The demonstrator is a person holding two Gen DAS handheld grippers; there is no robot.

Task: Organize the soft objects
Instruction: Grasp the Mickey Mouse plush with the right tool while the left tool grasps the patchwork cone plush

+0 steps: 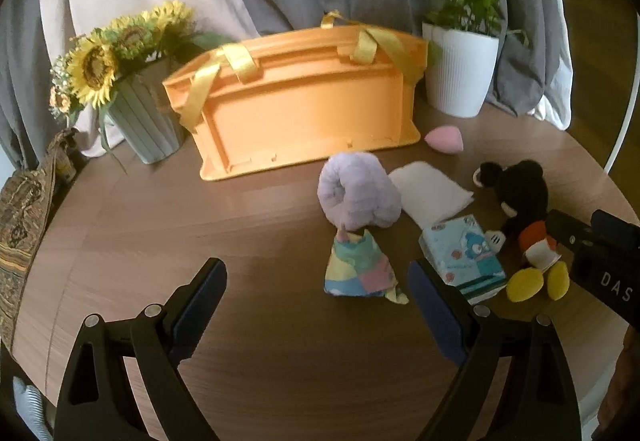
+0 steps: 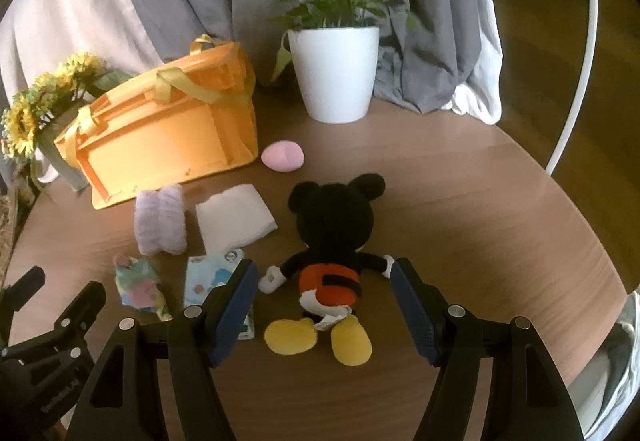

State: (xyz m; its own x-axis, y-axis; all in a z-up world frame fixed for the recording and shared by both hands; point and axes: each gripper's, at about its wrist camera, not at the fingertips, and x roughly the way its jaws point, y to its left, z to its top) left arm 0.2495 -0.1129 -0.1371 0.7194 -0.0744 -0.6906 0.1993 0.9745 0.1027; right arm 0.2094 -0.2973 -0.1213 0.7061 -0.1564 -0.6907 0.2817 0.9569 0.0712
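My left gripper [image 1: 316, 267] hangs open over the wooden table [image 1: 160, 241], with a pastel patchwork pouch [image 1: 356, 269] just ahead between its fingertips, untouched. Beyond the pouch are a purple fluffy roll [image 1: 360, 193], a white folded cloth [image 1: 432, 193] and a blue tissue pack [image 1: 464, 253]. A black mouse plush [image 2: 332, 225] lies face down, and my right gripper [image 2: 325, 265] is open around its body; the pads do not press it. An orange basket [image 1: 304, 109] with yellow ribbon handles lies tipped on its side at the back. A pink egg-shaped sponge [image 2: 282, 157] sits by its right end.
A vase of sunflowers [image 1: 140, 121] stands left of the basket and a white potted plant [image 2: 336, 77] to its right, with grey curtains behind. A patterned bag [image 1: 20, 221] hangs at the table's left edge. The round table's rim curves close on the right.
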